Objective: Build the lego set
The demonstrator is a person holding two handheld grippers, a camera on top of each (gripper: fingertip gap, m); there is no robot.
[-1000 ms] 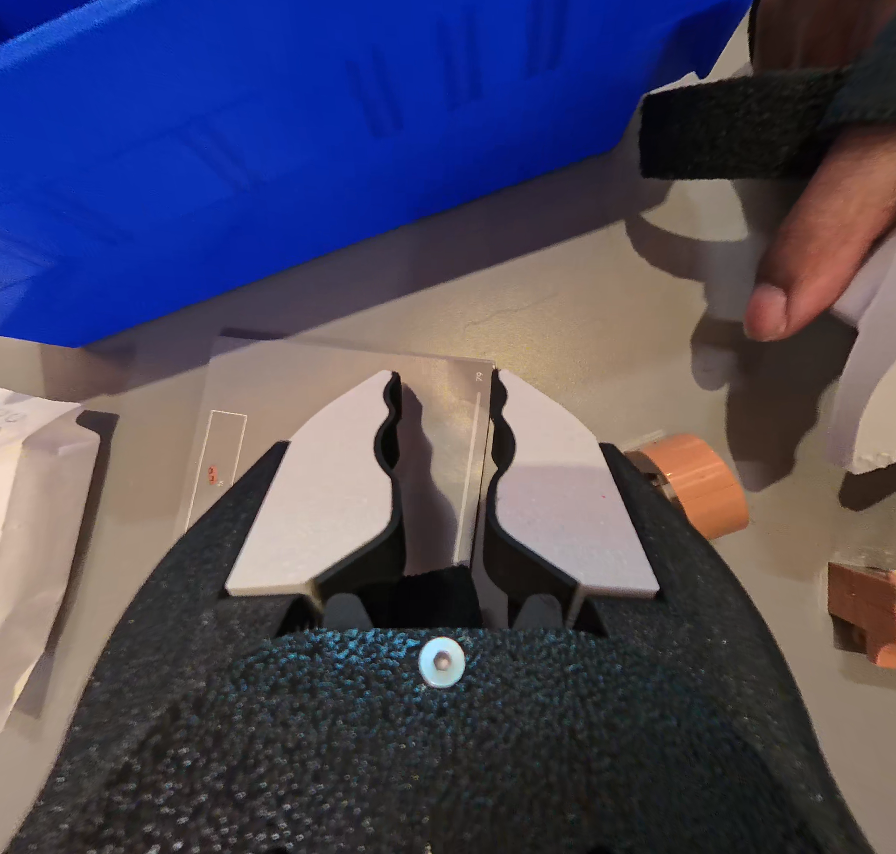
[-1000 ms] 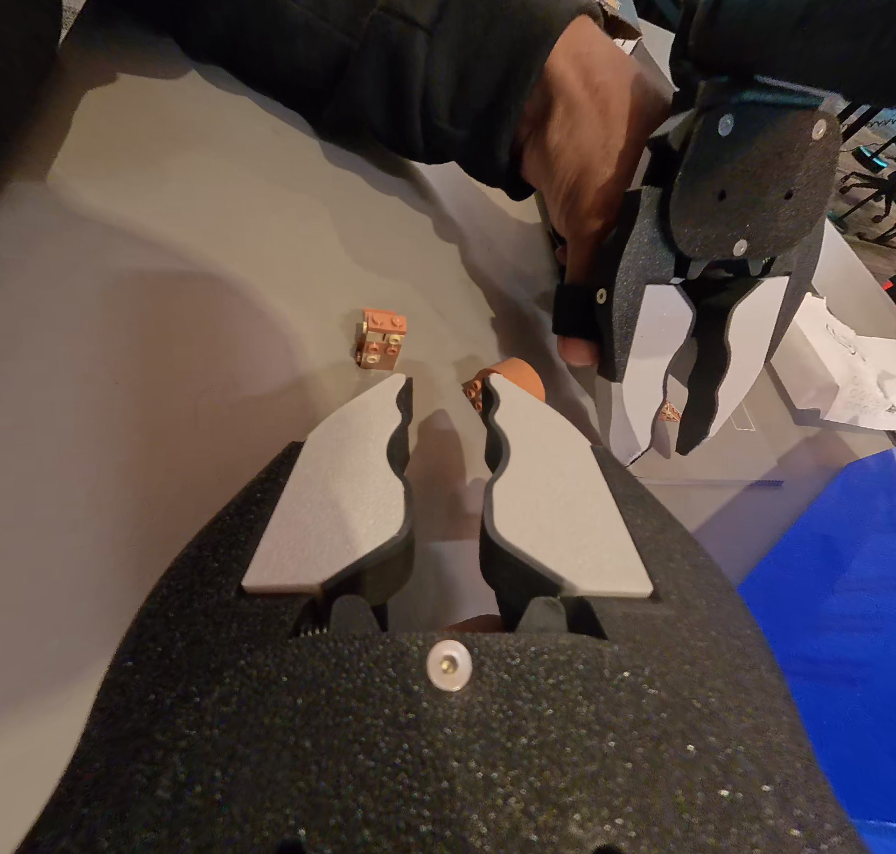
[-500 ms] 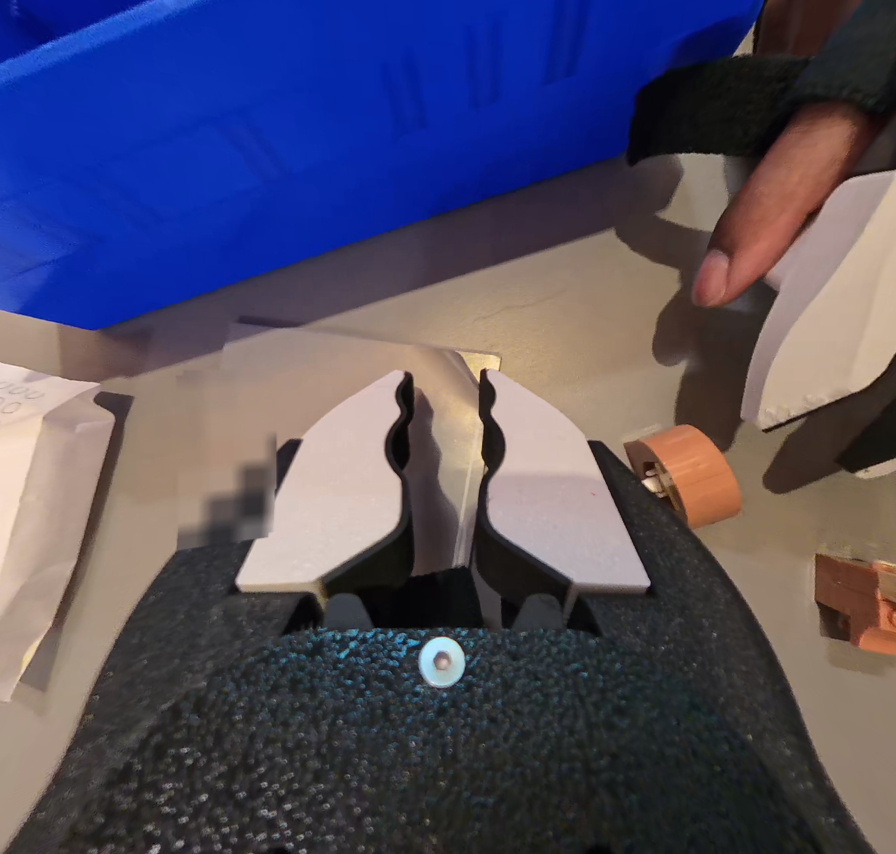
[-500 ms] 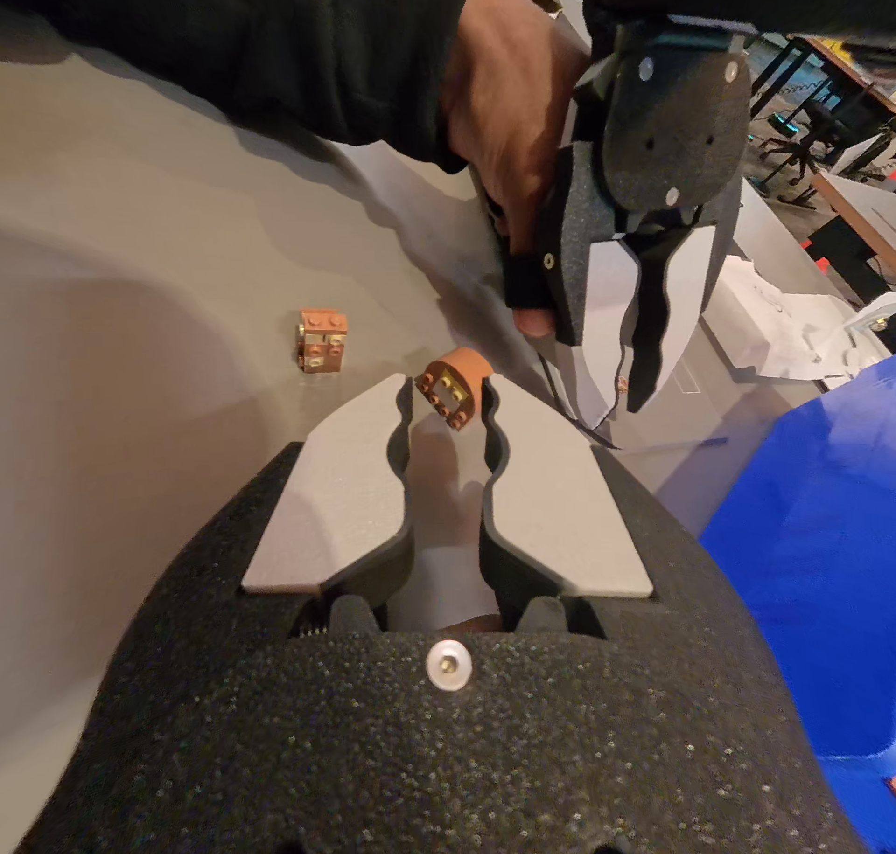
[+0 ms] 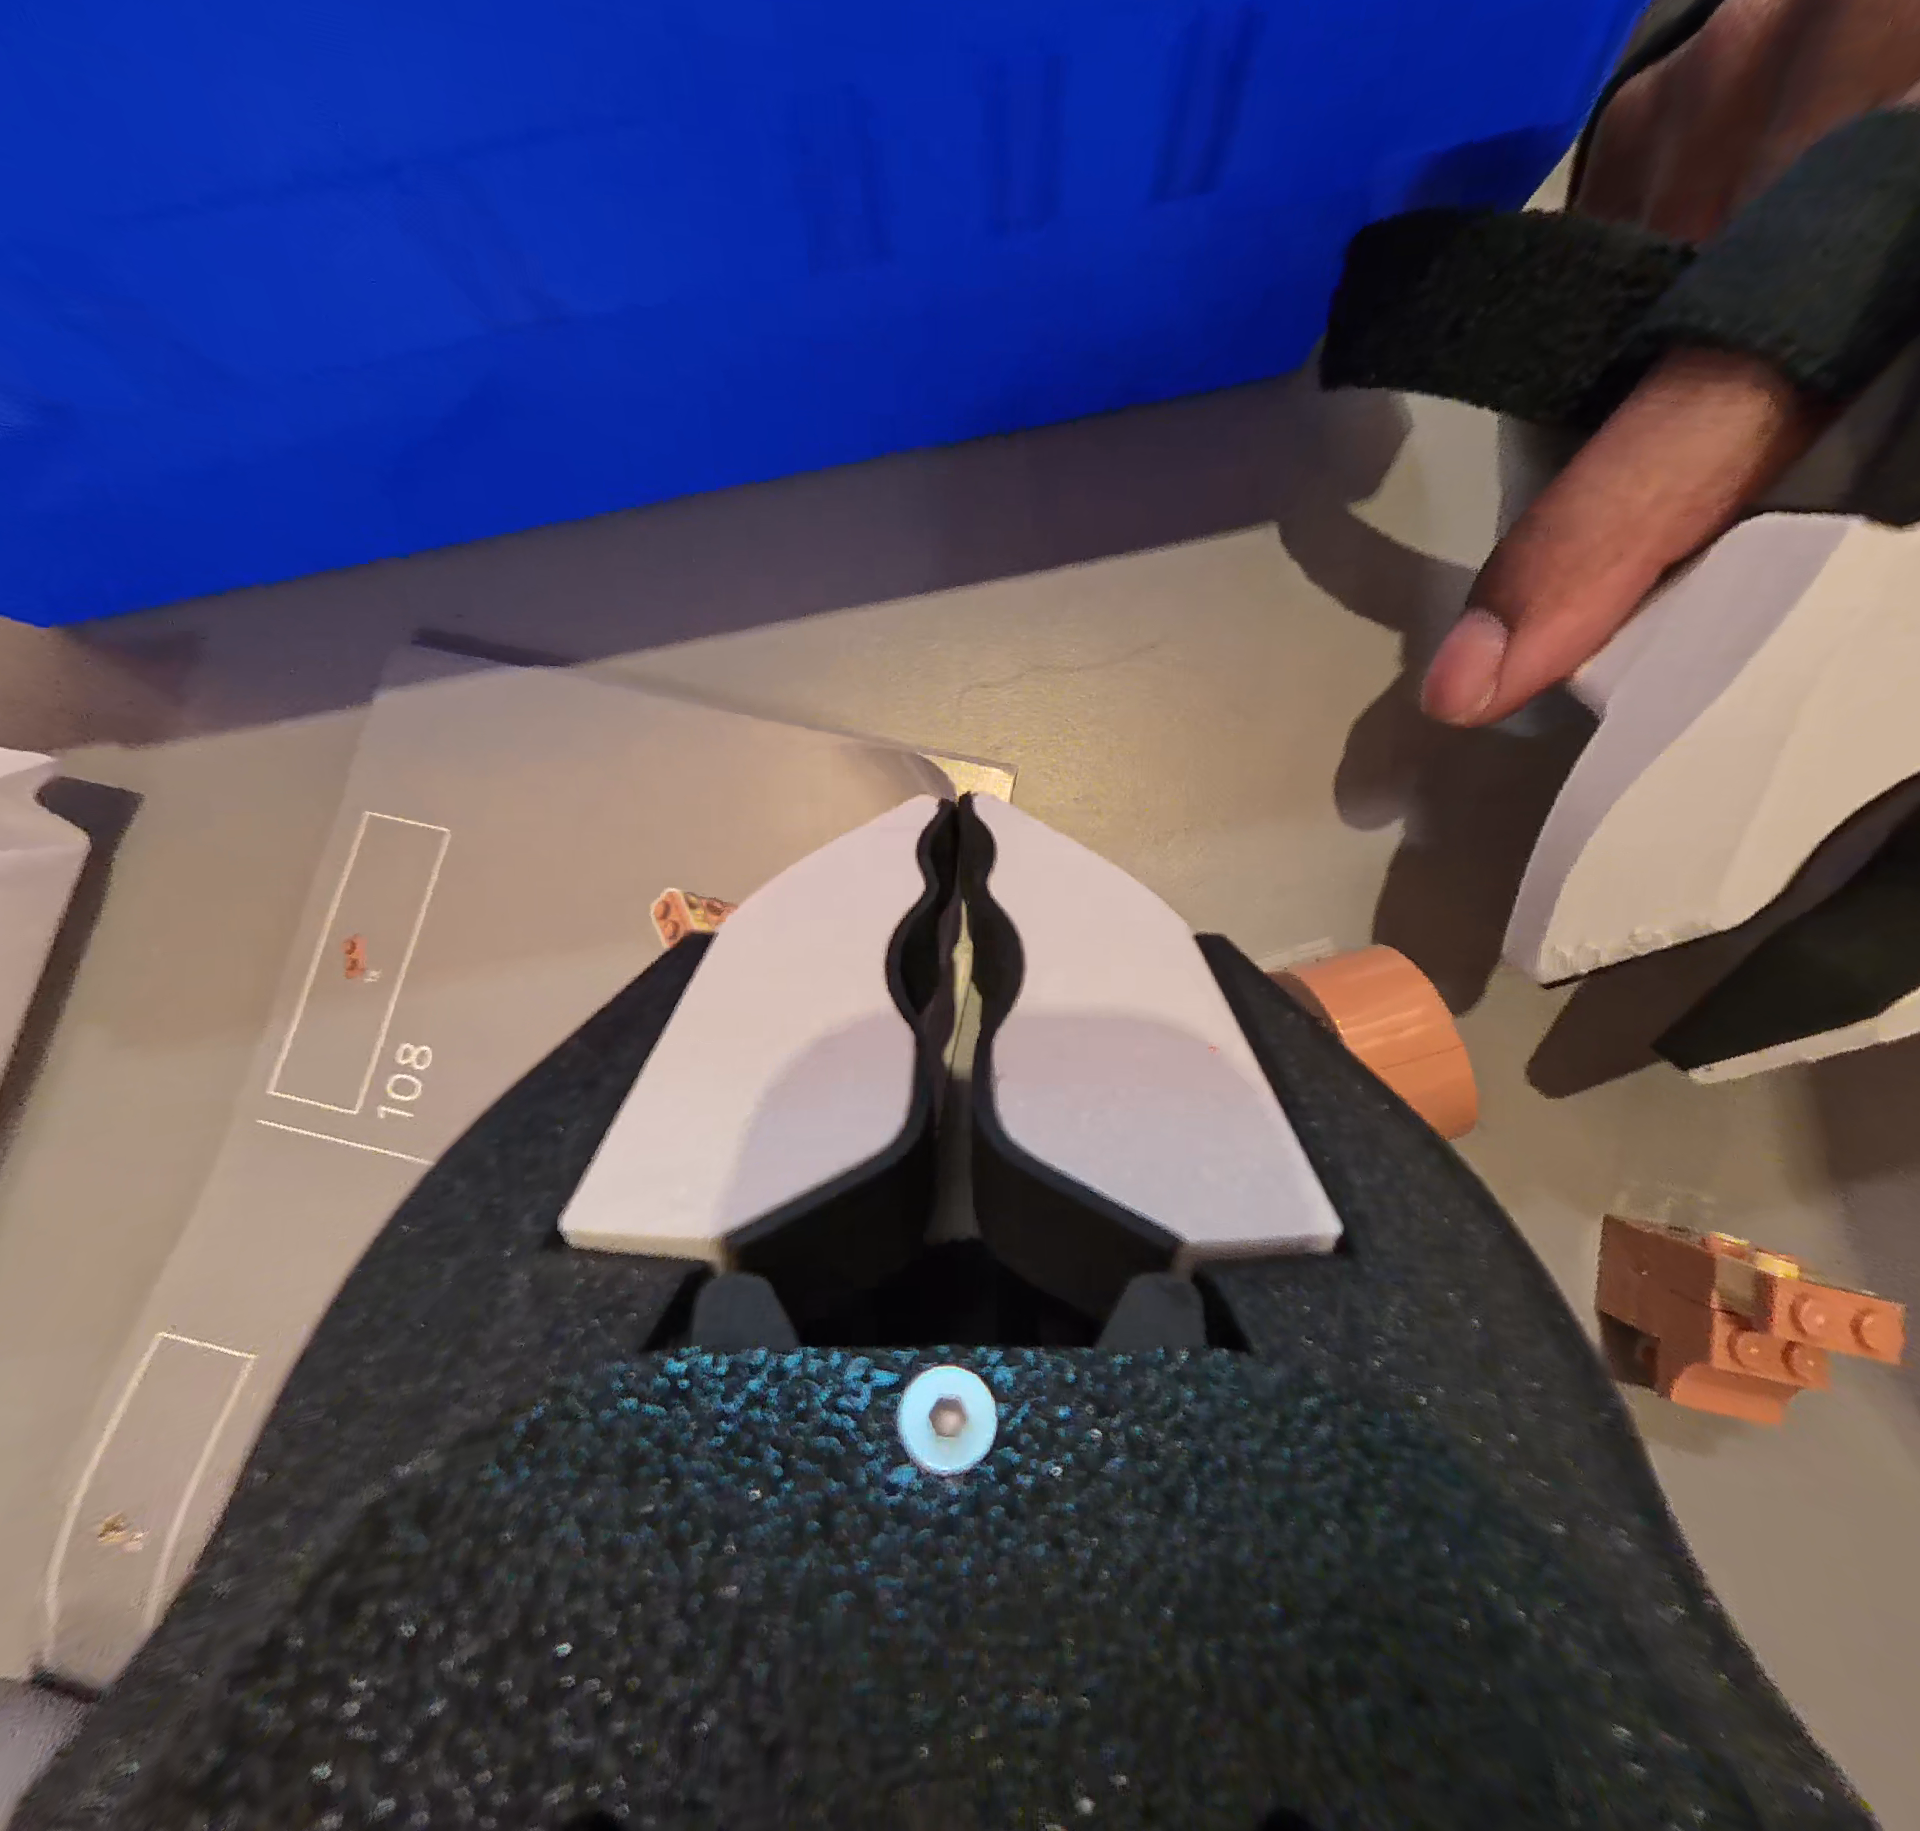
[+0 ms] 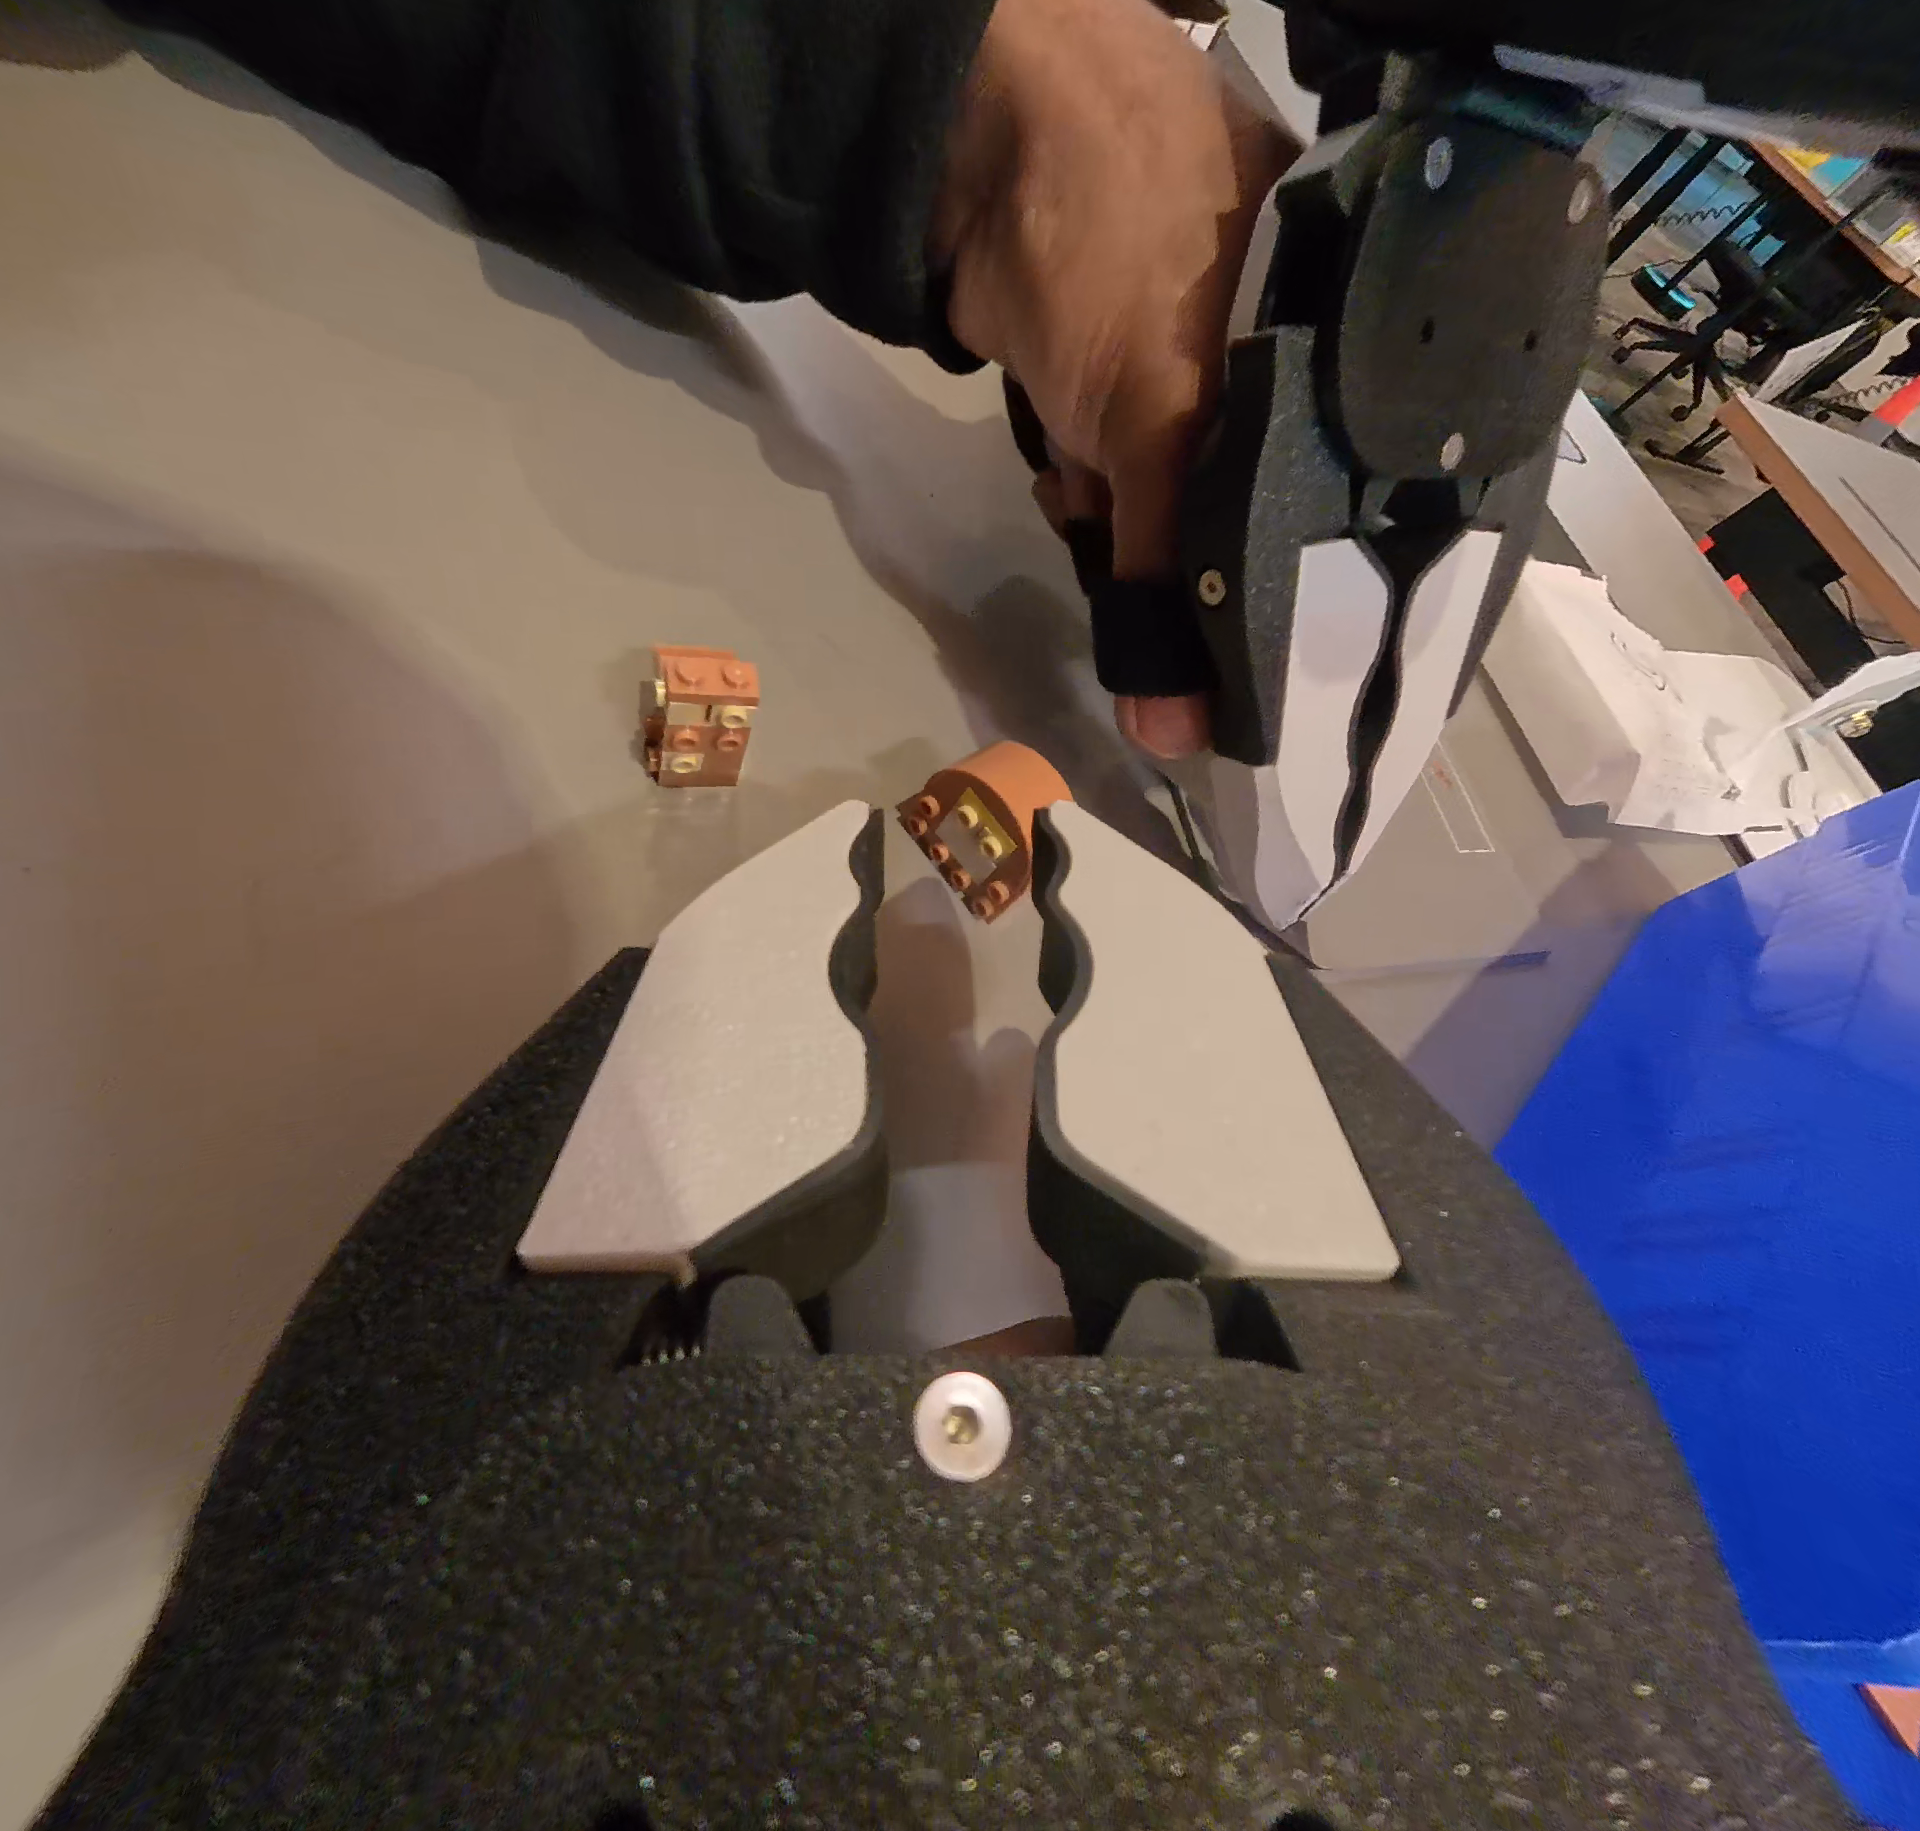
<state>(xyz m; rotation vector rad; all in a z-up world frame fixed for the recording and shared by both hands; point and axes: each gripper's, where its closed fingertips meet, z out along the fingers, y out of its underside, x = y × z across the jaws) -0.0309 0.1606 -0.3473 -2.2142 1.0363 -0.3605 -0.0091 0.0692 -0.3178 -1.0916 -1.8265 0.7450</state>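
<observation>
My left gripper (image 5: 956,805) is shut on the curled-up corner of a page of a pale instruction booklet (image 5: 582,846) that lies on the grey table. It also shows in the right wrist view (image 6: 1340,877), jaws together over the booklet (image 6: 1475,846). My right gripper (image 6: 956,810) is open, low over the table. A rounded brown brick piece (image 6: 977,836) with tan studs stands between its fingertips; the pads do not press on it. In the left wrist view this piece (image 5: 1382,1033) rests on the table just off the right gripper's tips (image 5: 1621,1012).
A small brown-and-tan brick block (image 6: 701,721) sits on the table left of the right gripper; it also shows in the left wrist view (image 5: 1745,1334). A big blue bin (image 5: 727,223) stands beyond the booklet. White paper packaging (image 6: 1662,721) lies past the left gripper. A person's hands hold both grippers. The tips of one gripper are about 10 centimeters away from the tips of the other.
My left gripper's jaws have shut on the booklet page, and its corner now curls up. My right gripper has moved up to the rounded brick, which now sits between its still-open fingertips.
</observation>
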